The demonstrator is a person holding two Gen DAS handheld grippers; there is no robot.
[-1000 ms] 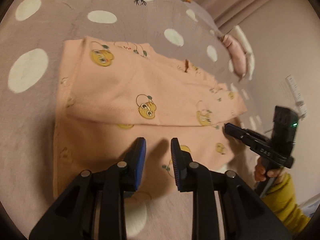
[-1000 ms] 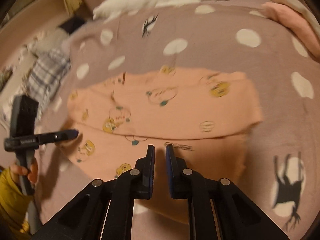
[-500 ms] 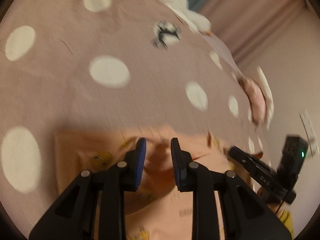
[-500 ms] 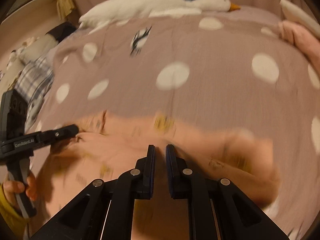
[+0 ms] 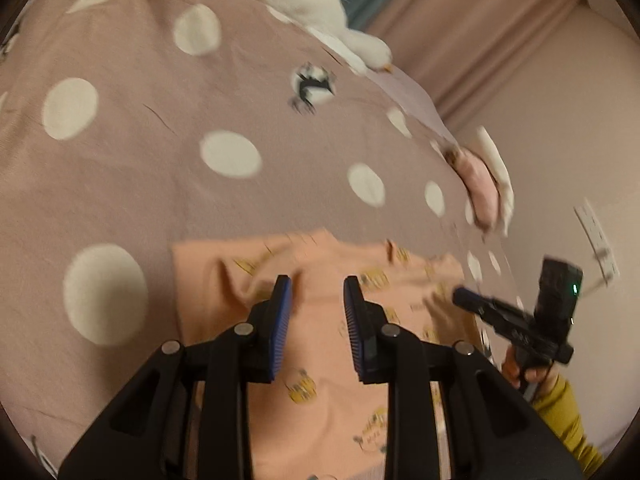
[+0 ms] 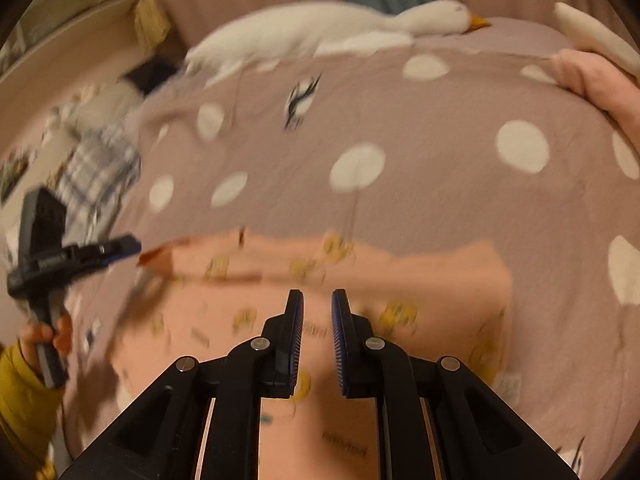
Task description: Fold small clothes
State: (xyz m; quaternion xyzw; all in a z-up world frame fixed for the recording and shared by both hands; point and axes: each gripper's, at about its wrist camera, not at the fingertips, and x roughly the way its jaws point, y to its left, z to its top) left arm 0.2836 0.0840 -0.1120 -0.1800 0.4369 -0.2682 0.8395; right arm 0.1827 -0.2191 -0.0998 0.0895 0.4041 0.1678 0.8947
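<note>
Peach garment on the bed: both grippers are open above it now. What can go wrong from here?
1. The peach garment shows ripples near its far edge; they may get pressed into the fold.
2. Both views are blurred, so the left gripper or the right gripper may close on the wrong spot, or pinch the dotted bedcover too.

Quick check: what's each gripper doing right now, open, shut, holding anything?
Left gripper: open, empty, over the peach garment.
Right gripper: open, narrower gap, holding nothing.

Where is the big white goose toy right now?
The long white plush goose lies along the far edge of the mauve polka-dot blanket, at the top of both wrist views, well beyond the peach printed garment.
</note>
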